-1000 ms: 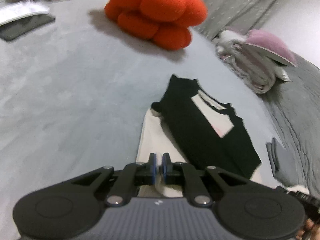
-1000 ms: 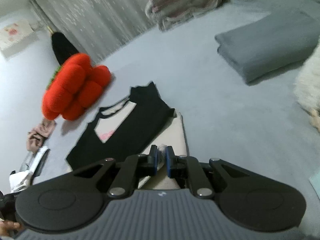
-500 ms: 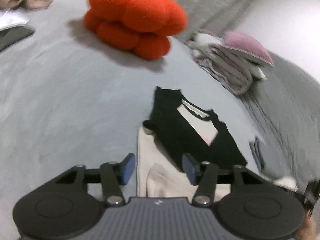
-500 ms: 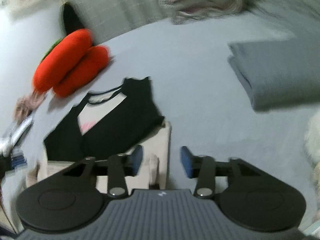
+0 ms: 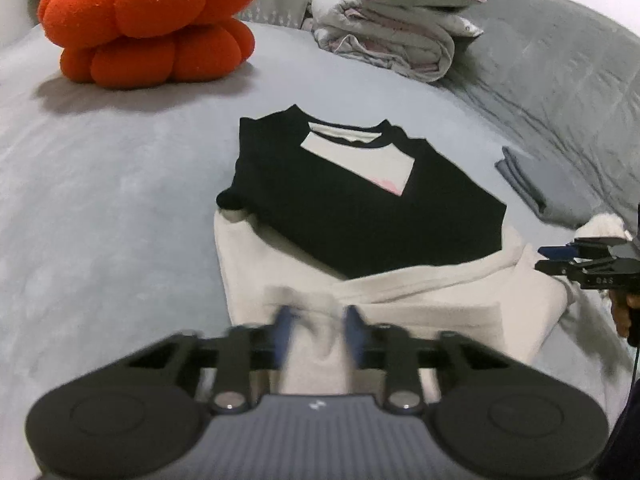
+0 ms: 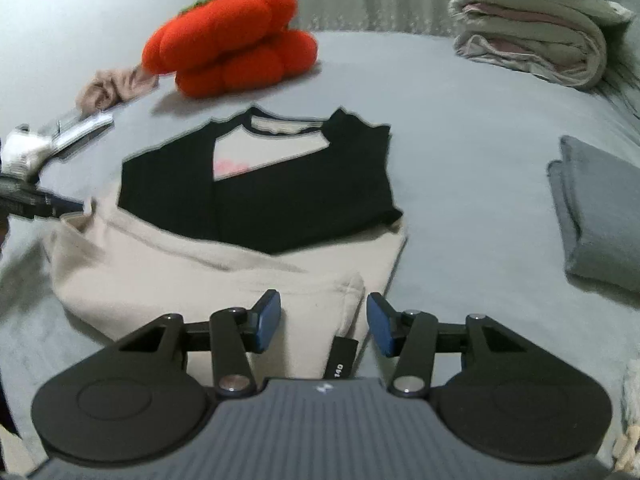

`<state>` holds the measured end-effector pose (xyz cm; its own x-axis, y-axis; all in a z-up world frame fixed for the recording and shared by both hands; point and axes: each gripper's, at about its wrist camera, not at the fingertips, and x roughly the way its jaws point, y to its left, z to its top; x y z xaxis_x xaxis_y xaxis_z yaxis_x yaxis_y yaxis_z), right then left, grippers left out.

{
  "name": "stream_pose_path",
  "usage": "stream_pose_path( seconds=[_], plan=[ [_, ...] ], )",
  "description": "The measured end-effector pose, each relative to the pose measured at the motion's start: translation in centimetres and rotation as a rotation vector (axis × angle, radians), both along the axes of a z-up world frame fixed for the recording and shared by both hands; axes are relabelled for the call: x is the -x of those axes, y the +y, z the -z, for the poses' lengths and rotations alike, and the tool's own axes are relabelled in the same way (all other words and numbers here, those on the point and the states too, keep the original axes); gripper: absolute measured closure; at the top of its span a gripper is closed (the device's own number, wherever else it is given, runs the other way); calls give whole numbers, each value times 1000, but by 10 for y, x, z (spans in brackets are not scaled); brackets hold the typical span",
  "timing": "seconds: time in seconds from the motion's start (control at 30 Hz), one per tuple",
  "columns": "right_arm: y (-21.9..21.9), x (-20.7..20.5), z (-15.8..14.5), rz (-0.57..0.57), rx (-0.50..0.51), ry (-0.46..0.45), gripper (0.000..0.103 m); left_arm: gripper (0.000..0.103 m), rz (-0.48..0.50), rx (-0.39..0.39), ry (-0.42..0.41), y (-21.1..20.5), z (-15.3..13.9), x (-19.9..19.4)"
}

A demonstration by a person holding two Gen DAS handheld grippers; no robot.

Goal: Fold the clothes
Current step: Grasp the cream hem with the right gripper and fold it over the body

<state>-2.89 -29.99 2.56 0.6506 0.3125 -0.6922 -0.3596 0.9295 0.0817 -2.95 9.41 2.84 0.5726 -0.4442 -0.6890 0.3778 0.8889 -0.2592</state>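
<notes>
Cream hem [image 6: 224, 280] lies between both grippers' fingers [image 6: 267, 320] (untouched)

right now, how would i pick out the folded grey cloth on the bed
Start from the wide grey bed cover, with the puffy orange pumpkin-shaped cushion at its far side. The folded grey cloth lies flat to the right of the black and cream sweatshirt. Unlike the rolled pale quilt behind it, it is plain and low.
</notes>
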Motion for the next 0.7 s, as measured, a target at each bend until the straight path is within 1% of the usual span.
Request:
stream_pose_path(
  seconds=[0.03,0.07,0.1,0.13,0.27,0.4,0.47,0.57,0.63,0.7],
  plan=[
    [4,-3,4,-6,21,9,69,91,-2,-15,-8,-1,0,1],
    [7,-4,5,-7,36,8,72,93,-5,-23,-18,0,0,1],
    [9,-5,5,-7,48,3,82,95,-9,-20,-24,1,-1,2],
    [10,-5,4,-4,52,-2,97,95,-14,-18,-29,3,-2,3],
    [7,1,-3,22,50,-34,97,96,-32,-5,-48,10,-7,6],
    [5,1,-5,54,38,-45,98,96,-52,14,-55,17,-10,8],
    [3,1,-9,78,16,-62,98,96,-63,27,-64,20,-13,10],
    [-8,2,-18,137,-62,-84,98,96,-92,60,-71,27,-16,9],
    [-15,-1,-17,180,-96,-69,98,96,-120,81,-66,31,-16,6],
    [-17,-7,-11,222,-81,-42,98,96,-152,74,-60,32,-13,1]
  ],
)
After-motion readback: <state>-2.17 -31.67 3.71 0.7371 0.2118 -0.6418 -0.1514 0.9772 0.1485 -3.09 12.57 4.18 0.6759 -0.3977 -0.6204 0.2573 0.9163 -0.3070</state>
